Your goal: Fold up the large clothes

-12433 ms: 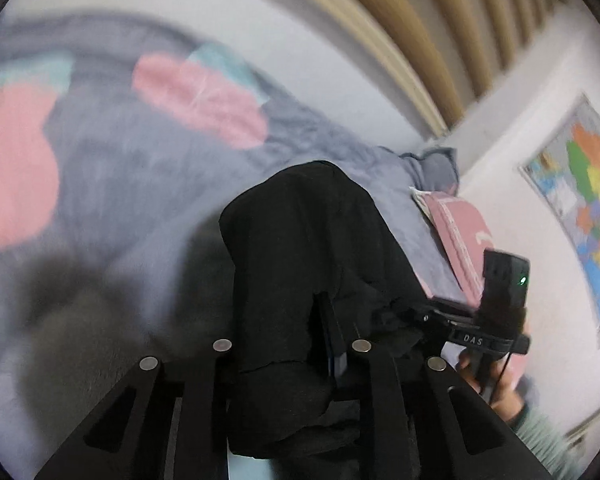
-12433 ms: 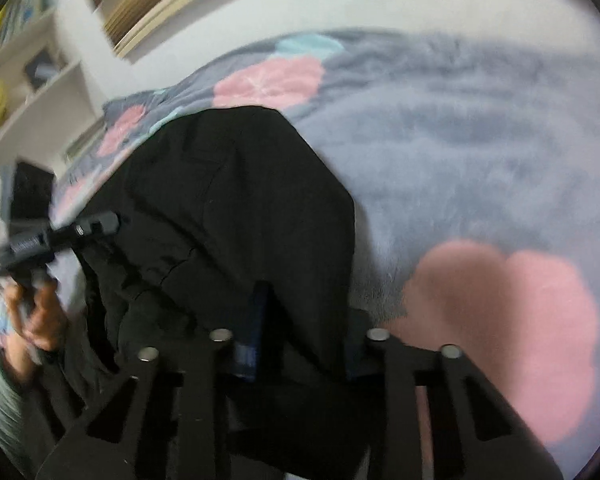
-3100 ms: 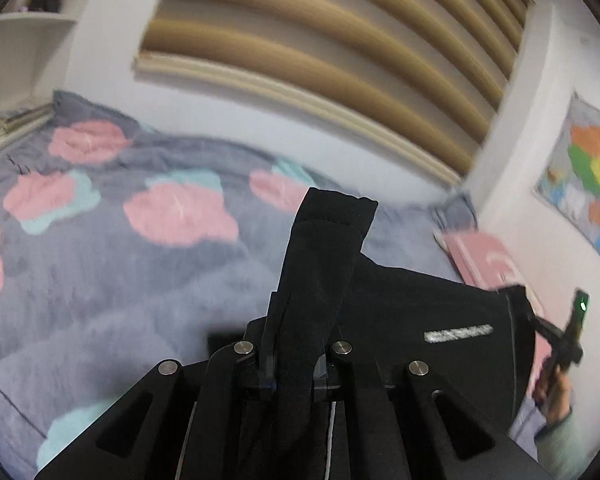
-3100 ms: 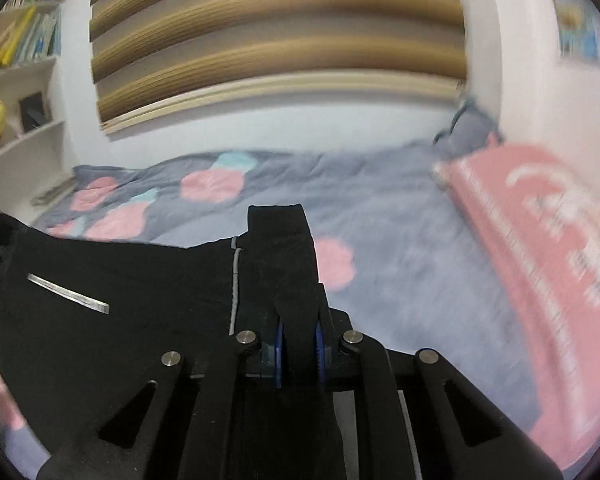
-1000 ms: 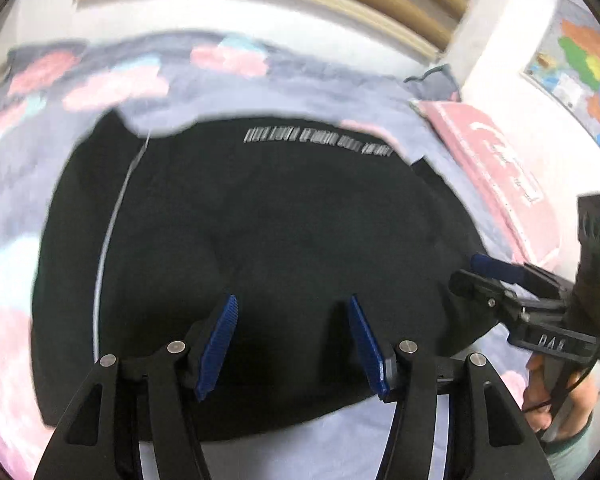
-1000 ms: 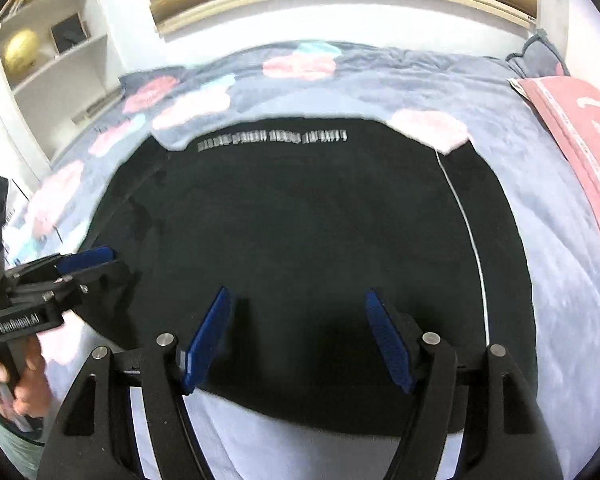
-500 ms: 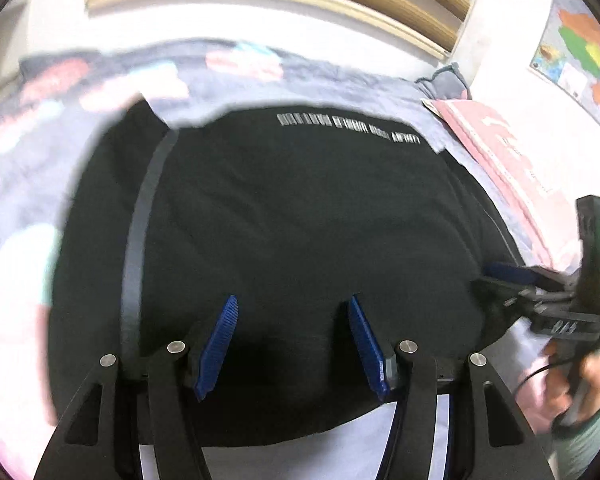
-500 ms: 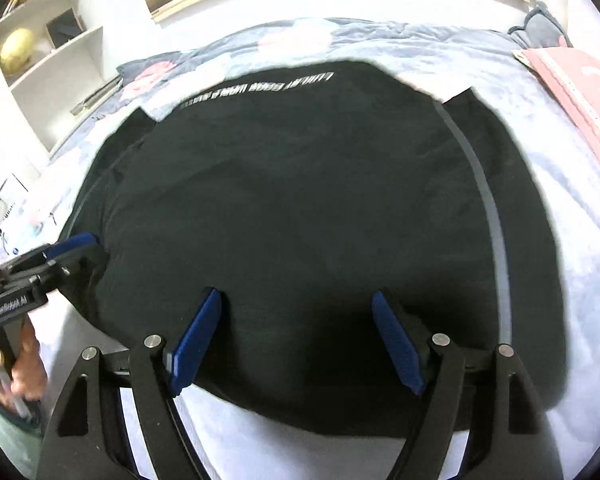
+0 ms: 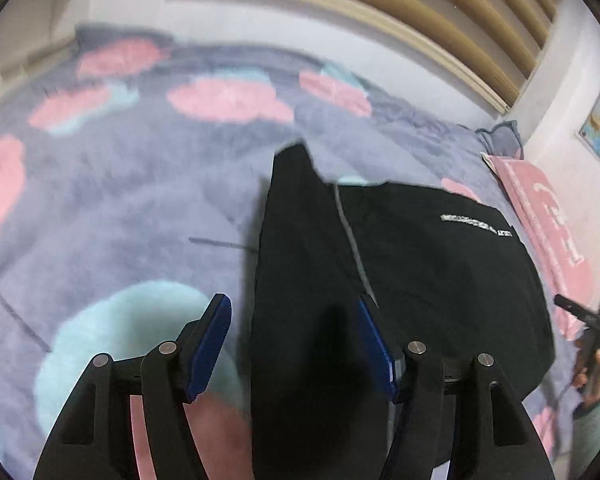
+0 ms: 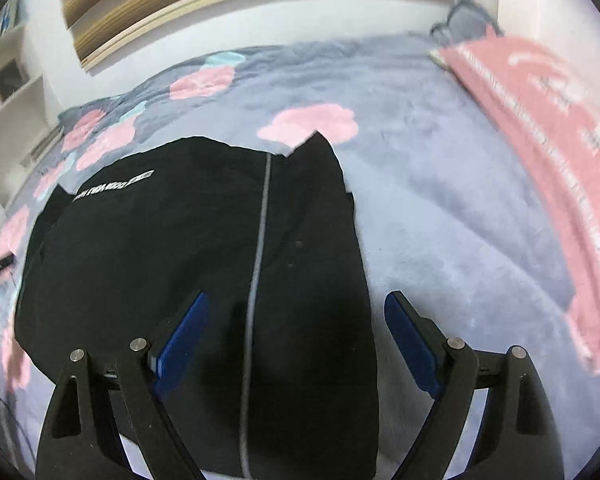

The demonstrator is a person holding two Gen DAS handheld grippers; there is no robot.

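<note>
A large black garment (image 9: 420, 280) with a white text strip and a thin grey side stripe lies spread flat on the bed; it also shows in the right wrist view (image 10: 180, 248). My left gripper (image 9: 294, 344) is open, its blue pads straddling the garment's left side panel just above the cloth. My right gripper (image 10: 296, 340) is open over the garment's right side panel, with the grey stripe (image 10: 256, 280) running between its fingers. Neither holds anything. The right gripper also shows in the left wrist view (image 9: 592, 320), beyond the garment's far edge.
The bed is covered by a grey fleece blanket (image 9: 120, 200) with pink and teal flower shapes. A pink pillow (image 10: 548, 140) lies along the right side. A wall with wooden slats (image 9: 420, 12) stands behind; white shelves (image 10: 8, 104) stand at the left.
Both grippers have swung outward from the middle of the garment to its two side panels. The garment lies still on the bed. Both stay open.
</note>
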